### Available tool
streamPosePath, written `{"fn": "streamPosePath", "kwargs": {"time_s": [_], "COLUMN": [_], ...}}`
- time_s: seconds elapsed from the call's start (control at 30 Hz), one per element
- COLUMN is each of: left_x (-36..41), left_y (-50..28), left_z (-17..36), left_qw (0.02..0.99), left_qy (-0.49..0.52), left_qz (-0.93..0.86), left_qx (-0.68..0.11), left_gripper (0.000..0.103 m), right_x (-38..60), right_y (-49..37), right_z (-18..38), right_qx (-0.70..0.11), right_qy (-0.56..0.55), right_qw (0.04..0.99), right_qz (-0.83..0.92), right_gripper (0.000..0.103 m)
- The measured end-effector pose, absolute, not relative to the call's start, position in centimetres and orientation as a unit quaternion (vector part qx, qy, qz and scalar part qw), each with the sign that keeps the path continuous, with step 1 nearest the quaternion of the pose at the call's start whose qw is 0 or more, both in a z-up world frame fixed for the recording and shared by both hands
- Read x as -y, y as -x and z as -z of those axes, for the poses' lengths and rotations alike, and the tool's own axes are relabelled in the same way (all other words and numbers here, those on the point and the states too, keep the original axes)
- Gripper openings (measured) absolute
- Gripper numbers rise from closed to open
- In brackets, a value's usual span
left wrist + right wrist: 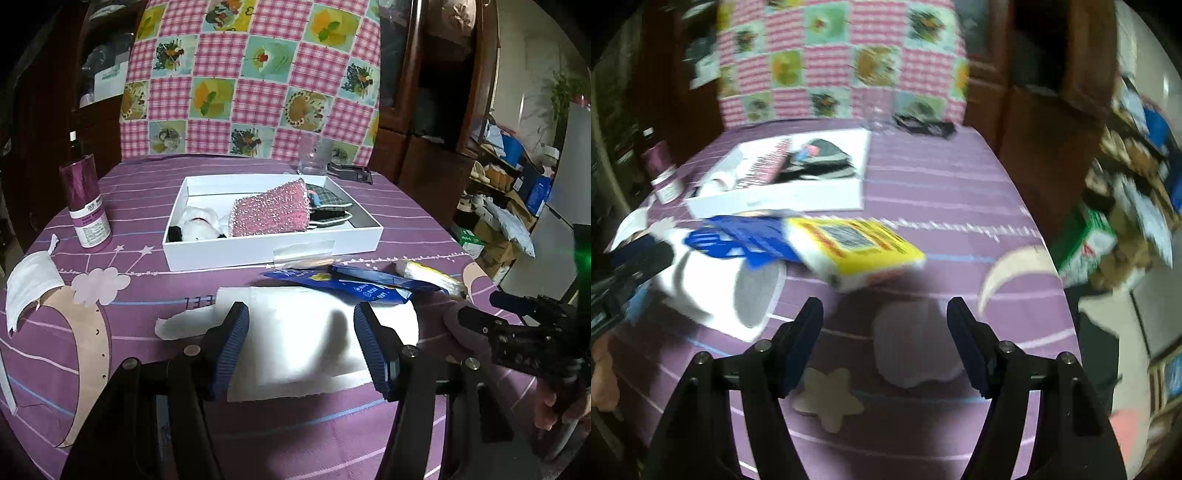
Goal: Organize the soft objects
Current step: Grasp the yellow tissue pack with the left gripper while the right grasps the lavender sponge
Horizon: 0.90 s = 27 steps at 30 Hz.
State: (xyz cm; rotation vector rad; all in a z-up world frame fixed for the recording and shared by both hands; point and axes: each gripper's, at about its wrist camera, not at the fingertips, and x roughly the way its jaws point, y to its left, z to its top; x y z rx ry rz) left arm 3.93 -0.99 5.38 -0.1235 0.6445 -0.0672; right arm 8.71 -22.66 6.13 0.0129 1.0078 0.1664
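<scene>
A white folded cloth (295, 332) lies flat on the purple tablecloth near the front edge. My left gripper (303, 332) hovers over it, open, its blue pads apart and gripping nothing. Behind it a white box (266, 251) holds a pink sparkly cloth (269, 214), plaid fabric pieces (328, 206) and a white plush (195, 225). In the blurred right wrist view my right gripper (884, 325) is open over bare tablecloth, pointing steeply down, with nothing between its fingers. A yellow-and-white pack (857, 247) and a blue packet (738, 240) lie just beyond it. The right gripper (487, 310) also shows at the right of the left wrist view.
A purple bottle (86, 199) stands at the left, a white face mask (29, 288) near the left edge, a clear glass (314, 155) and a black clip (351, 171) behind the box. A checked cushion (255, 74) backs the table. Boxes clutter the floor at right (498, 229).
</scene>
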Motion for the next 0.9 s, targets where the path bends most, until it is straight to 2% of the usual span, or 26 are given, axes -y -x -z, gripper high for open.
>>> {"fn": "streamPosePath", "kwargs": {"time_s": [0.23,0.37,0.57,0.77,0.8,0.87,0.9], "left_x": [1.6,2.8,4.5,6.0,6.4,7.0,7.3], "left_y": [-3.8,-3.5,-3.1,-2.6,-2.5,-2.5,-2.5], "left_z": [-5.3,-5.3,-5.3,-6.4,-7.0,-7.7,-8.1], "left_qw": [0.945,0.944,0.942,0.941,0.942,0.941,0.941], "left_qy": [0.055,0.031,-0.011,-0.032,-0.039,-0.045,-0.049], "left_qz": [0.056,0.085,0.105,0.124,0.125,0.127,0.131], "left_qx": [-0.317,-0.319,-0.317,-0.313,-0.310,-0.310,-0.310], "left_gripper": [0.060,0.061,0.061,0.061,0.063,0.076,0.078], "right_x": [24.3,24.2,23.3,24.5,24.7,25.0,25.2], "right_y": [-9.6,-9.3,-8.9,-8.9,-8.8,-8.6,-8.5], "right_z": [-3.4,-3.2,-3.4,-4.3,-4.6,-5.4,-5.7], "right_qx": [-0.550,-0.555,-0.553,-0.545,-0.540,-0.529,-0.524], "right_qy": [-0.030,-0.029,-0.007,-0.045,-0.051,-0.070,-0.083], "right_qw": [0.833,0.829,0.831,0.834,0.837,0.841,0.842], "right_qz": [-0.051,-0.054,-0.058,-0.071,-0.074,-0.085,-0.094], "right_gripper": [0.070,0.070,0.061,0.054,0.054,0.054,0.054]}}
